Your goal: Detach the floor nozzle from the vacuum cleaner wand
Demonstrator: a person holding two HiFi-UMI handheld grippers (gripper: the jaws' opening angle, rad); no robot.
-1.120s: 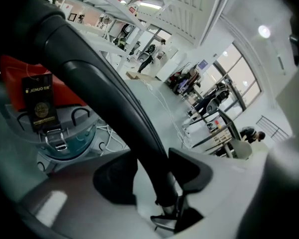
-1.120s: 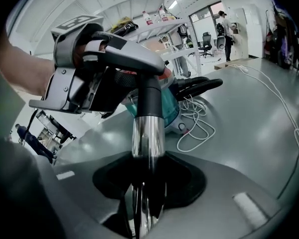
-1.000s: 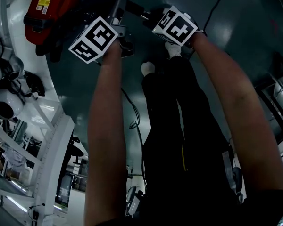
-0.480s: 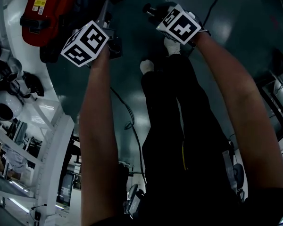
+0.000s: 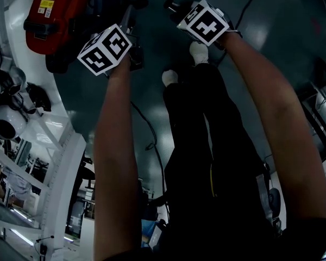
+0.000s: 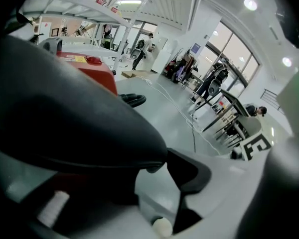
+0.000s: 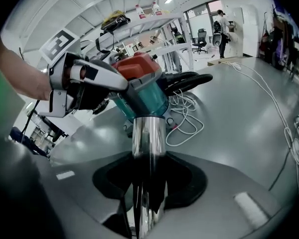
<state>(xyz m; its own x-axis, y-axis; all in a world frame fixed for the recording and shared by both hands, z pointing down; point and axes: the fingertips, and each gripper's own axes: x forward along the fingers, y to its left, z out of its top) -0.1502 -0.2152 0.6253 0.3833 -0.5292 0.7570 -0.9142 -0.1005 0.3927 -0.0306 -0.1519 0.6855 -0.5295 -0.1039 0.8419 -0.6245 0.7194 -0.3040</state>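
Note:
In the right gripper view a chrome wand (image 7: 148, 143) runs from between my right gripper's (image 7: 149, 183) pads up into a teal floor nozzle (image 7: 142, 101). That gripper is shut on the wand. My left gripper (image 7: 97, 91) clasps the dark side of the nozzle, left of the teal part. In the left gripper view that dark rounded part (image 6: 65, 118) fills the space against the jaws of the left gripper (image 6: 154, 183), which closed and then eased slightly. In the head view both grippers, left (image 5: 129, 15) and right (image 5: 171, 5), sit at the top, a hand's width apart.
A red vacuum body (image 5: 54, 15) stands just left of the left gripper, with a black ribbed hose (image 7: 189, 81) and a white cable (image 7: 184, 118) on the grey floor behind the nozzle. White shelving (image 5: 49, 162) lines the left. The person's legs and shoes (image 5: 198, 53) are below the grippers.
The left gripper has shifted left toward the red vacuum body and rolled a little. The right gripper has edged toward the top of the head view, still around the wand.

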